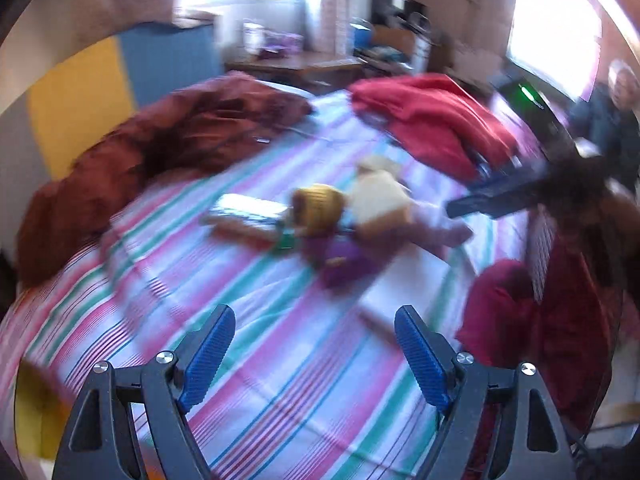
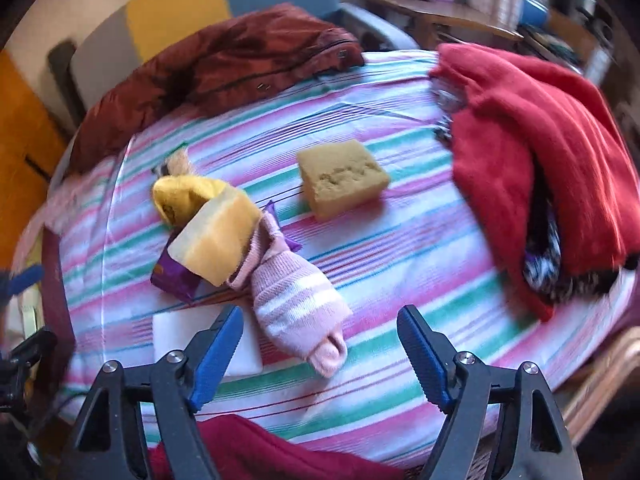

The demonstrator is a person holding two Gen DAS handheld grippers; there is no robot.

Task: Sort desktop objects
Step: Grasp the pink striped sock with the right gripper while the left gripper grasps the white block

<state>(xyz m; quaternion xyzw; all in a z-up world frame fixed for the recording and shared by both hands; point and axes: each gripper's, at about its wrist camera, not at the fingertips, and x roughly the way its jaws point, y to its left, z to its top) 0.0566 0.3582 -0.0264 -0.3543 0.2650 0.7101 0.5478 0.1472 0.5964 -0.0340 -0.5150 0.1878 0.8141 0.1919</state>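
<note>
On the striped sheet (image 2: 400,240): a small heap of mixed things lies left of the middle in the right wrist view, with a tan sponge block (image 2: 344,178) apart from it, further away and to the right.
Heap: a pink striped sock (image 2: 296,300) runs toward the near edge; a pale yellow sponge (image 2: 218,236) lies partly on its far end; a yellow cloth (image 2: 180,196) sits just behind that sponge; a purple packet (image 2: 176,278) shows from under the sponge.
White pad: a flat white pad (image 2: 176,330) lies at the near left, just beside the sock, partly behind the near left finger.
Clothing: a rust-brown jacket (image 2: 224,64) is piled at the far left, a red fleece (image 2: 540,152) at the right.
Right gripper (image 2: 320,350): jaws wide apart, nothing between the blue pads (image 2: 218,354); the sock's toe lies just beyond the gap.
Left gripper (image 1: 314,354): jaws wide apart over bare sheet, nothing between them; its view is blurred, with the heap further off beyond it.
Person: a seated person (image 1: 612,120) shows at the far right in the left wrist view.
</note>
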